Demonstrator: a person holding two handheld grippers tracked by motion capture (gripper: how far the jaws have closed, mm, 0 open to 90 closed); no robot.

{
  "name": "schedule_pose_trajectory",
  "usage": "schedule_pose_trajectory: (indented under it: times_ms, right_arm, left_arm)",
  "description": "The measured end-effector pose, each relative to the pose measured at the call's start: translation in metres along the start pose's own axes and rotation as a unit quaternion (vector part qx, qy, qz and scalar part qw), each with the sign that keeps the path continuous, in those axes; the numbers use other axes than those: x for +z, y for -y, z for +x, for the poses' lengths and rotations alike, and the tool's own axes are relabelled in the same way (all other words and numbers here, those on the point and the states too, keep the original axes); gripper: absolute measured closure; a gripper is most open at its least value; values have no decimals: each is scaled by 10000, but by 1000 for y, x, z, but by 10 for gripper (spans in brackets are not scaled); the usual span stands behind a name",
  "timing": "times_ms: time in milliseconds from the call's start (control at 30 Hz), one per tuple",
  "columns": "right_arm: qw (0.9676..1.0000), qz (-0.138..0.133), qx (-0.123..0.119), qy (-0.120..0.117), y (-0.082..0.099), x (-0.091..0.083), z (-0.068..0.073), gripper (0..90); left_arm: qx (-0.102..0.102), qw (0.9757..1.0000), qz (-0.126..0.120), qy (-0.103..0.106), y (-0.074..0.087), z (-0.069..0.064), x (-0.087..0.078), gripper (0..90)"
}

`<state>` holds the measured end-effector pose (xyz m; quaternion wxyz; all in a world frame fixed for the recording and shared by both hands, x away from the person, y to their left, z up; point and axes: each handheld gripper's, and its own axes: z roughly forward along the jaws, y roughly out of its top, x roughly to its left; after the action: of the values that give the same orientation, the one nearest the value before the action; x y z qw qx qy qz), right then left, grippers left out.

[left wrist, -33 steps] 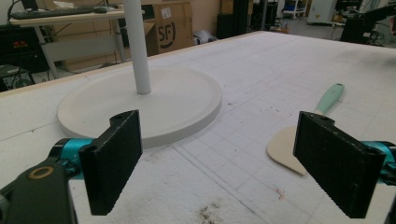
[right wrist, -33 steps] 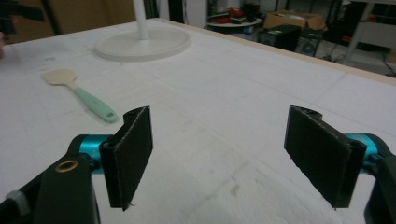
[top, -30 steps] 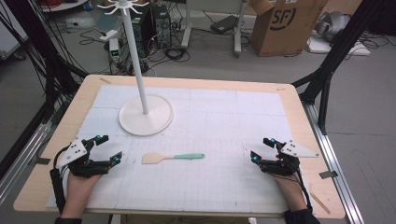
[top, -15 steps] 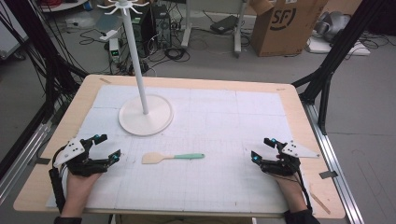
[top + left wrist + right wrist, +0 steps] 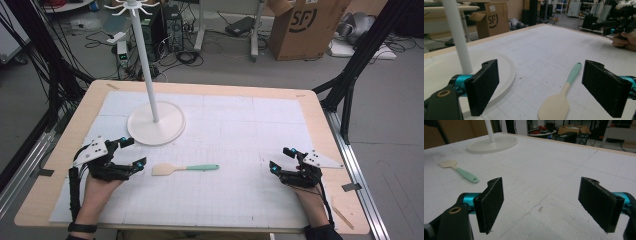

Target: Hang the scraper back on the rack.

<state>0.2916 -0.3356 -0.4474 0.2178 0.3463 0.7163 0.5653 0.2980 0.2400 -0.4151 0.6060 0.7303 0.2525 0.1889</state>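
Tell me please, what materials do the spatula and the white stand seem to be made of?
The spatula: its pale beige blade looks like matte wood or bamboo, and the mint-green handle like smooth silicone or plastic with a soft sheen; the colour break between them suggests two materials. The white stand: an even, slightly glossy white on pole and round base suggests painted metal or plastic; I cannot tell which.
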Motion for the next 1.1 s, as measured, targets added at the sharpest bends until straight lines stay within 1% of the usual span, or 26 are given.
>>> schedule_pose_trajectory:
  times_ms: [133, 200, 267, 333, 400, 500, 633, 667, 700, 800, 867, 900, 967, 1033, 1067, 1100]
  right_arm:
    - [10000, 8, -2, -22, 0, 0, -1, 200]
    - [10000, 4, 6, -22, 0, 0, 0, 200]
    - [10000, 5, 9, -21, 0, 0, 0, 200]
    - [10000, 8, 6, -25, 0, 0, -1, 200]
    - [10000, 5, 7, -27, 0, 0, -1, 200]
    - [10000, 4, 3, -27, 0, 0, -1, 200]
    - [10000, 4, 7, -27, 0, 0, -1, 200]
    - [10000, 3, 4, -26, 0, 0, -1, 200]
    - [10000, 5, 5, -26, 0, 0, 0, 200]
    - [10000, 8, -1, -30, 0, 0, -1, 200]
    - [10000, 7, -4, -29, 0, 0, -1, 200]
    - [10000, 6, 6, -30, 0, 0, -1, 200]
    - [10000, 7, 5, -31, 0, 0, -1, 200]
    - [10000, 8, 7, -32, 0, 0, -1, 200]
    - [10000, 5, 16, -32, 0, 0, -1, 200]
    - [10000, 5, 16, -32, 0, 0, -1, 200]
  left_arm:
    - [125, 9994, 211, 252, -8, -4, 20, 149]
    - [291, 9988, 306, 236, -10, -7, 29, 148]
    - [361, 9979, 441, 321, -12, -10, 38, 148]
    - [379, 9970, 536, 412, -12, -12, 47, 148]
    - [354, 9961, 621, 525, -12, -13, 53, 148]
    - [290, 9938, 804, 718, -10, -16, 64, 149]
    - [296, 9887, 1158, 904, -4, -21, 76, 159]
    - [331, 9871, 1244, 951, -2, -23, 80, 163]
    - [406, 9846, 1368, 1006, -1, -25, 83, 169]
    - [499, 9786, 1612, 1174, 3, -30, 93, 200]
    - [551, 9749, 1782, 1219, 6, -32, 99, 211]
    - [568, 9729, 1857, 1253, 7, -33, 101, 252]
    - [629, 9686, 2038, 1281, 8, -34, 106, 266]
    - [676, 9664, 2110, 1305, 8, -36, 110, 292]
    - [653, 9653, 2148, 1333, 8, -36, 112, 338]
    - [688, 9638, 2203, 1336, 9, -36, 113, 338]
